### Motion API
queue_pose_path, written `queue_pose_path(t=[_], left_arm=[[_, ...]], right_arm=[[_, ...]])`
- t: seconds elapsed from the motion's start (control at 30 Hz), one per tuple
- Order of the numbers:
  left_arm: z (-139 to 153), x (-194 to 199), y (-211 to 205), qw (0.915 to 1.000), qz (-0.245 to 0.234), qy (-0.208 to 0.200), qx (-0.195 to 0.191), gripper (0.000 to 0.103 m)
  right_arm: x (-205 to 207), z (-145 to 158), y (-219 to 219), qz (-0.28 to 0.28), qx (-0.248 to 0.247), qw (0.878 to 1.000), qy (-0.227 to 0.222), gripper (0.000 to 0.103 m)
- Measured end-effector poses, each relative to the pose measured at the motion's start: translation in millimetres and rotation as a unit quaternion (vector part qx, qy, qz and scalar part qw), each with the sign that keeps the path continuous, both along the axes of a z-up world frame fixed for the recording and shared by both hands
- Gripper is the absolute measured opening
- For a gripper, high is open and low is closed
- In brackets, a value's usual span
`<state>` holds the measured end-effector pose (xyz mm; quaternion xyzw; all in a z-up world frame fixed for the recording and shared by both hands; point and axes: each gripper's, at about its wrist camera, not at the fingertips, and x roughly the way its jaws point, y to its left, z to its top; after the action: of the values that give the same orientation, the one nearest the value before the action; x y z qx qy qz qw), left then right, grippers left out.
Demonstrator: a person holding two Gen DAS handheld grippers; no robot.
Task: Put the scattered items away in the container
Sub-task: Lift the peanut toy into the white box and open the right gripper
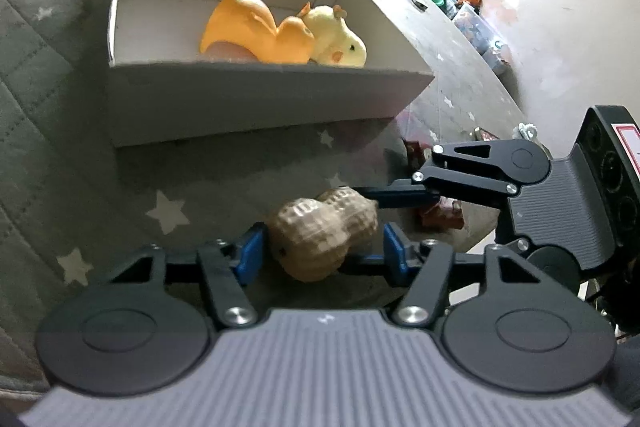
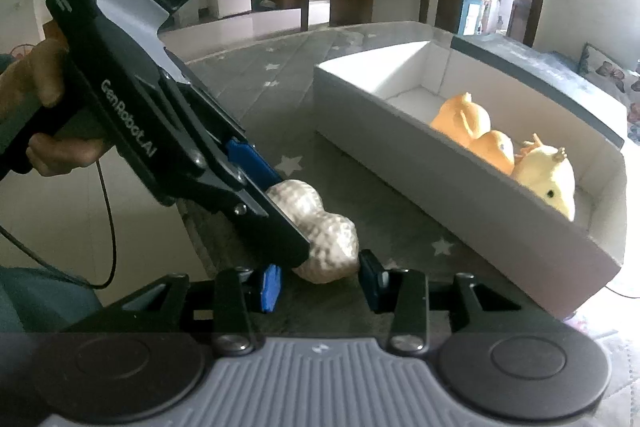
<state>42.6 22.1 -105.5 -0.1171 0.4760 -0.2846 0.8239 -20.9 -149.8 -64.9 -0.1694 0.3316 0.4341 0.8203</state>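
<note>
A tan peanut toy (image 1: pixel 324 231) (image 2: pixel 320 231) lies low over the star-patterned blanket, in front of the white cardboard box (image 1: pixel 256 103) (image 2: pixel 460 195). My left gripper (image 1: pixel 323 253) (image 2: pixel 296 219) straddles the peanut from behind and is shut on it, its blue pads against the sides. My right gripper (image 2: pixel 322 283) (image 1: pixel 380 227) comes in from the right, open, with the peanut's near end between its fingers. In the box lie an orange toy (image 1: pixel 256 31) (image 2: pixel 472 131) and a pale yellow chick toy (image 1: pixel 340 39) (image 2: pixel 548 179).
The grey quilted blanket (image 1: pixel 60 87) covers the surface around the box. Small reddish-brown items (image 1: pixel 440 215) lie by the blanket's right edge. A person's hand (image 2: pixel 44 115) holds the left gripper's handle, with a cable hanging below. Storage bins with toys (image 1: pixel 472 19) stand behind.
</note>
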Motion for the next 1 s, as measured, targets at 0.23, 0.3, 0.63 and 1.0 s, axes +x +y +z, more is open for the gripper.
queue_pose_path(t=[0.23, 0.3, 0.63, 1.0], left_arm=[[53, 12, -4, 0.9975, 0.004, -0.070, 0.009, 0.058], [65, 24, -4, 0.9961, 0.006, -0.087, 0.012, 0.058], [66, 111, -6, 0.9970, 0.014, -0.069, 0.030, 0.058], [32, 135, 15, 0.9996, 0.028, 0.001, -0.004, 0.055]], right_arm=[[13, 43, -6, -0.013, 0.020, 0.998, -0.051, 0.041], [22, 55, -5, -0.017, 0.021, 0.997, -0.073, 0.041], [102, 58, 9, -0.044, 0.012, 0.997, -0.059, 0.041], [128, 28, 18, -0.038, -0.009, 0.999, -0.018, 0.046]])
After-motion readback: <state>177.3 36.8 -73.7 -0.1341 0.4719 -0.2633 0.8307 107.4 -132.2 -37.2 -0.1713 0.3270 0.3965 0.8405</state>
